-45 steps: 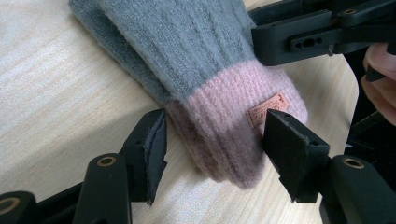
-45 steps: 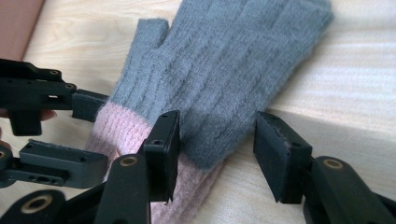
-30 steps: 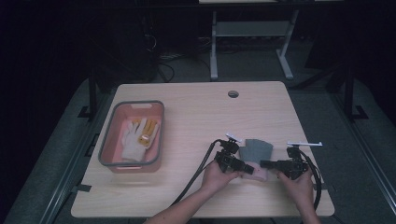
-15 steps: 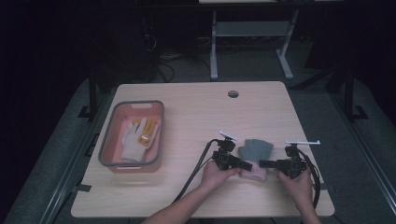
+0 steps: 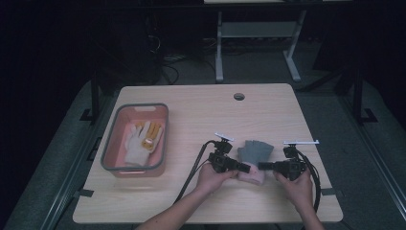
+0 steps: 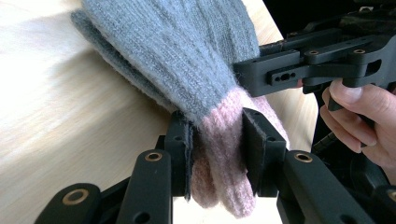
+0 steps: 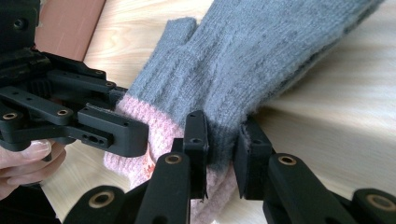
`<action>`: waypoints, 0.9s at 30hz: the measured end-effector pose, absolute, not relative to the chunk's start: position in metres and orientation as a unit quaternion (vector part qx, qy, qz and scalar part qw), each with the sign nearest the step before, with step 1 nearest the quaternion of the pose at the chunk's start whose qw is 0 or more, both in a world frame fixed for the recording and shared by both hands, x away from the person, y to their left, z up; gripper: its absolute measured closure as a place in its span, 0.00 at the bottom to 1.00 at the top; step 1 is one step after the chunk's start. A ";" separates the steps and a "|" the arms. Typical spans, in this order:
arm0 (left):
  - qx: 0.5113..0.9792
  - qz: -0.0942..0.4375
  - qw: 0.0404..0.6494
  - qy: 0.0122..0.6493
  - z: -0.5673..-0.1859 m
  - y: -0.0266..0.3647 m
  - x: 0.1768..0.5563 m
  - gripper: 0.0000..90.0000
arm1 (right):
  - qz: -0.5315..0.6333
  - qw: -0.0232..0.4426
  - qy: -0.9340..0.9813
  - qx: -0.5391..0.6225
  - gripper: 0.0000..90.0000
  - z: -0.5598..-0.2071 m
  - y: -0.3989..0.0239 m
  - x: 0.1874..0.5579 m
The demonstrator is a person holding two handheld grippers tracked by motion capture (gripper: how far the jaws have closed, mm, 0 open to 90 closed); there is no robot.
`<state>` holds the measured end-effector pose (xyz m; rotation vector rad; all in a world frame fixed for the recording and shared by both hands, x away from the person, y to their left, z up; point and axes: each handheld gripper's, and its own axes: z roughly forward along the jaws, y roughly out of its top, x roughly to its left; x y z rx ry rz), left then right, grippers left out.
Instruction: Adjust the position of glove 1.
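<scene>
No readable writing was found on any item. The grey-and-pink glove (image 5: 253, 160) lay near the table (image 5: 201, 110)'s front edge, well right of the pink tray (image 5: 136, 141), with bare tabletop behind it. The left gripper (image 5: 244, 167) and right gripper (image 5: 263, 166) had just been closing; both now pinched the glove's pink cuff from opposite sides, slightly raised since a second earlier.
</scene>
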<state>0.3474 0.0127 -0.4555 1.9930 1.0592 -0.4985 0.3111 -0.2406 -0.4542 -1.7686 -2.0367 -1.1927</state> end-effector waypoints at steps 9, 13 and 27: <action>0.786 -0.190 0.411 0.420 -0.446 0.030 0.347 0.73 | -0.406 0.095 -0.698 -0.582 0.85 -0.443 -0.225 0.317; 0.785 -0.187 0.415 0.421 -0.442 0.036 0.348 0.73 | -0.409 0.095 -0.700 -0.577 0.85 -0.440 -0.220 0.319; 0.784 -0.175 0.421 0.422 -0.436 0.051 0.350 0.74 | -0.413 0.102 -0.702 -0.571 0.85 -0.431 -0.206 0.326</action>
